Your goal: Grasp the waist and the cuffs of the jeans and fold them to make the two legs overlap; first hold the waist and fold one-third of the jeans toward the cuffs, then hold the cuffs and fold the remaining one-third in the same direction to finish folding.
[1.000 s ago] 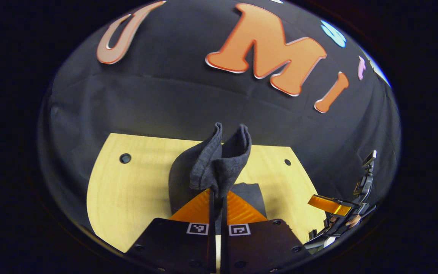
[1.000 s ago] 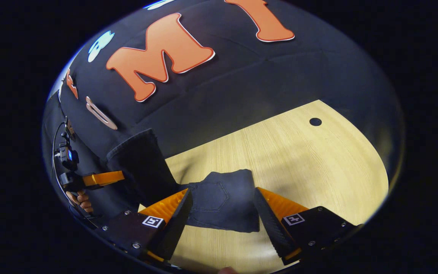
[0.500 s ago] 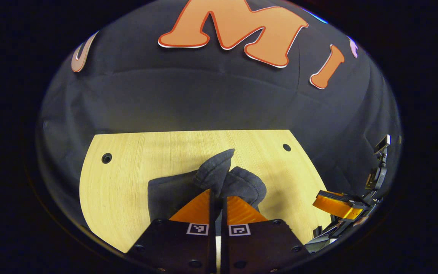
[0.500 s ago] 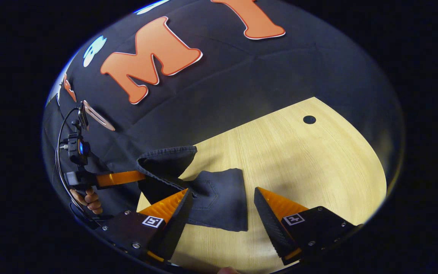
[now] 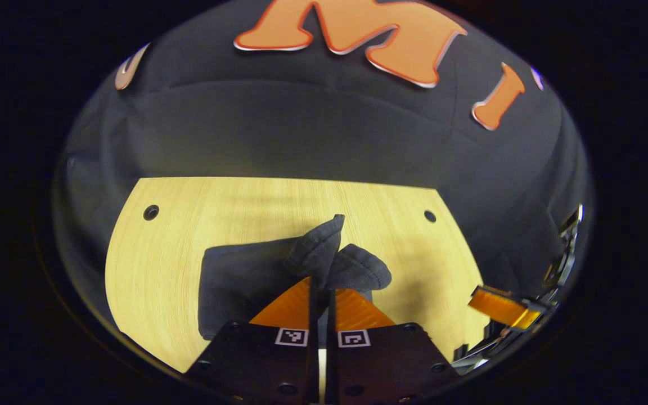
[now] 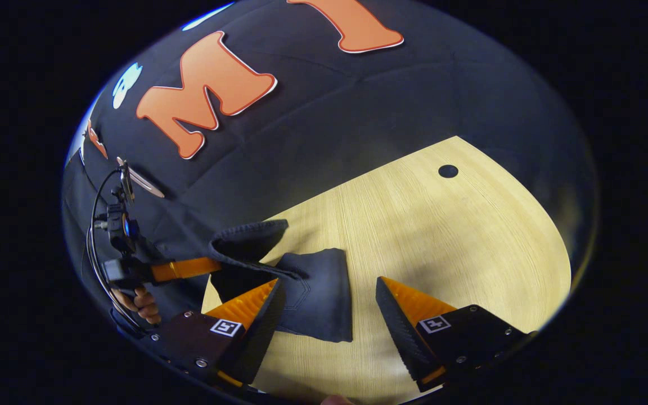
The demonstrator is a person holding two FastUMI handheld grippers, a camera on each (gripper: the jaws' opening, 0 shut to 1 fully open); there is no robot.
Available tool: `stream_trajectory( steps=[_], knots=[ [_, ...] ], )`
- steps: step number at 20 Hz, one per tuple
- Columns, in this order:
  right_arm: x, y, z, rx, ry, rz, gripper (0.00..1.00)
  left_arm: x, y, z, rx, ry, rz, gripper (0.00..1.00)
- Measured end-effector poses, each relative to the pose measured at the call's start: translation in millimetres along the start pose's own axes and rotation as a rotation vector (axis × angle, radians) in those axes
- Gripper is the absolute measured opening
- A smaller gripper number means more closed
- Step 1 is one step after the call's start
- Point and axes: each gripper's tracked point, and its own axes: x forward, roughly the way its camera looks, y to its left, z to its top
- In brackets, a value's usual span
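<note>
A: Position of the jeans (image 5: 245, 281)?

B: Dark denim, folded into a compact stack on the wooden table (image 5: 161, 270). One end, the cuffs (image 5: 335, 259) by the look of the hemmed edges, is held raised just above the stack, not yet laid down.

A: Left gripper (image 5: 319, 292)?

B: Clenched. Both fingers are pressed together on the cuffs, which bunch out past the tips. In the right gripper view it is seen beside the stack, held by a hand (image 6: 141, 301).

A: Right gripper (image 6: 329, 315)?

B: Released. The jaws are spread wide, nothing is held, and the folded stack (image 6: 318, 298) is seen between and beyond them, near the stack's free edge.

A: Stage?

B: Judged to be the last third being brought over the stack.

A: Risks?

B: Two noted. If the cuffs are let go while bunched, a lumpy top layer is likely, with the hems curled under. If the cuffs are dragged sideways across the stack, the lower layers could be pulled askew, since nothing is pinning them. The stack also lies close to the table's near edge, so an overshoot toward it could leave denim hanging off.
</note>
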Motion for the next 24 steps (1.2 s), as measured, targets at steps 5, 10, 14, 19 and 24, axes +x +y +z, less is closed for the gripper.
stream_trajectory(
  steps=[5, 10, 14, 19, 24],
  knots=[
    [5, -3, -1, -0.001, 0.009, 0.007, 0.99, 15, -22, -69, 0.158, 0.089, 0.038, 0.05],
    [7, 6, -3, -0.007, 0.004, 0.027, 0.98, 32, -34, -108, 0.360, 0.142, 0.093, 0.14],
    [1, 11, 6, -0.051, -0.062, 0.011, 0.98, 29, -69, -119, 0.317, 0.130, -0.041, 0.74],
    [-22, 30, 33, -0.194, -0.245, -0.034, 0.98, -9, -55, -72, 0.293, -0.091, 0.012, 1.00],
    [-51, 70, 48, -0.365, -0.395, -0.039, 0.98, -72, -24, -21, 0.220, -0.329, 0.109, 1.00]
  ],
)
